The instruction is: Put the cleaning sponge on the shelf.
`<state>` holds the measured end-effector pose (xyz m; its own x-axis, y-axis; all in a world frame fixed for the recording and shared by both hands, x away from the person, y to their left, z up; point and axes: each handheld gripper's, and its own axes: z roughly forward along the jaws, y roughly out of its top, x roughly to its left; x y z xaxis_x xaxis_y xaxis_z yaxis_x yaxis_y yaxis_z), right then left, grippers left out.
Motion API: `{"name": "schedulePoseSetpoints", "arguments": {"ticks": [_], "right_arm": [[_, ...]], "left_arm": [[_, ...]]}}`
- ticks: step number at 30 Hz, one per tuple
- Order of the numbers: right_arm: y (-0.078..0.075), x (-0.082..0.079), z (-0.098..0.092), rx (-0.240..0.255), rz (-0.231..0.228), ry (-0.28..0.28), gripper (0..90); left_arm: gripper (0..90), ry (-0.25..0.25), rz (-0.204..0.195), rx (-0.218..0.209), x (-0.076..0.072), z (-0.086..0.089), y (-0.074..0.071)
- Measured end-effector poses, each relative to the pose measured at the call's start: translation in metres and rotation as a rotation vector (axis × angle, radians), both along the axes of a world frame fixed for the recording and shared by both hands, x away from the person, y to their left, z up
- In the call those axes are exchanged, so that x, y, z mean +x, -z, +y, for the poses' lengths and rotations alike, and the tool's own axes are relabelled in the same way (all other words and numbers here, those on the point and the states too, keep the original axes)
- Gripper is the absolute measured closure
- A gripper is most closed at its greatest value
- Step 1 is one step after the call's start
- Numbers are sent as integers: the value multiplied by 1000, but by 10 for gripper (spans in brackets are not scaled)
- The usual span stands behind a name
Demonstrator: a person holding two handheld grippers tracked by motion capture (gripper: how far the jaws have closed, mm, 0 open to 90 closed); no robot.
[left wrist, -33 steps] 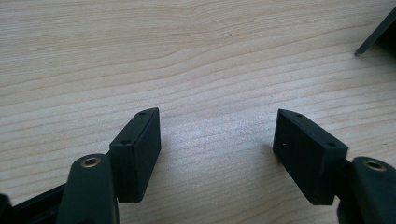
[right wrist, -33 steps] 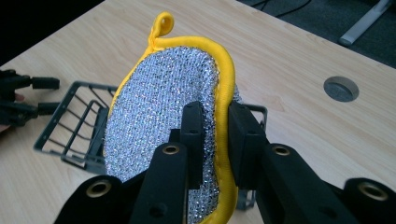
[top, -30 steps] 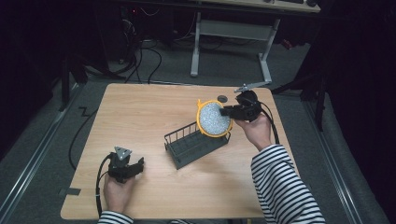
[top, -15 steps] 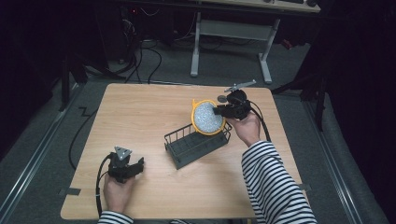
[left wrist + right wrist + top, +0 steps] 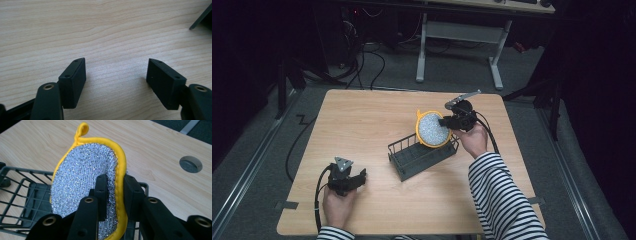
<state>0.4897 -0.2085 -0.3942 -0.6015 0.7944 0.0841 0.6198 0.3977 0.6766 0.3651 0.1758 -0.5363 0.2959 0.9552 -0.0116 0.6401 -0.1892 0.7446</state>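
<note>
my left gripper sits low on the near left part of the wooden table, in my left hand. in the left gripper view its two black jaws stand wide apart with nothing between them but bare wood grain. a dark corner of the wire basket shows at the top right edge of that view, well apart from those jaws.

moving right, the dark wire basket rests on the table near the middle, set at a slant, with its far end toward my right hand.

over that far end i hold the scrubbing pad, a silver mesh pad with a yellow border, standing on edge. my right gripper pinches it by the yellow rim. in the right gripper view the pad rises between the two jaws, its small yellow loop at the top, and the basket lies below and behind it. the jaws have just been easing apart a little, yet the pads press the border from both sides, so the grip holds.

further right, a round hole in the tabletop shows beyond the pad.
</note>
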Motion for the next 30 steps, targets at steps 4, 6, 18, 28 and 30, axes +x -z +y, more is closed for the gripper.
{"name": "schedulePoseSetpoints", "arguments": {"ticks": [4, 6, 18, 28, 30], "right_arm": [[6, 1, 1, -24, 5, -1, 751], [9, 1, 0, -24, 9, 1, 752], [22, -6, -1, -86, 34, -25, 763], [26, -9, -4, -66, 56, -29, 722], [26, -9, -5, -66, 62, -29, 706]], "left_arm": [[327, 0, 0, 0, 0, 0, 0], [327, 0, 0, 0, 0, 0, 0], [326, 1, -1, 1, 0, 0, 0], [326, 2, 0, 1, 0, 0, 0], [326, 1, -1, 0, 0, 0, 0]]}}
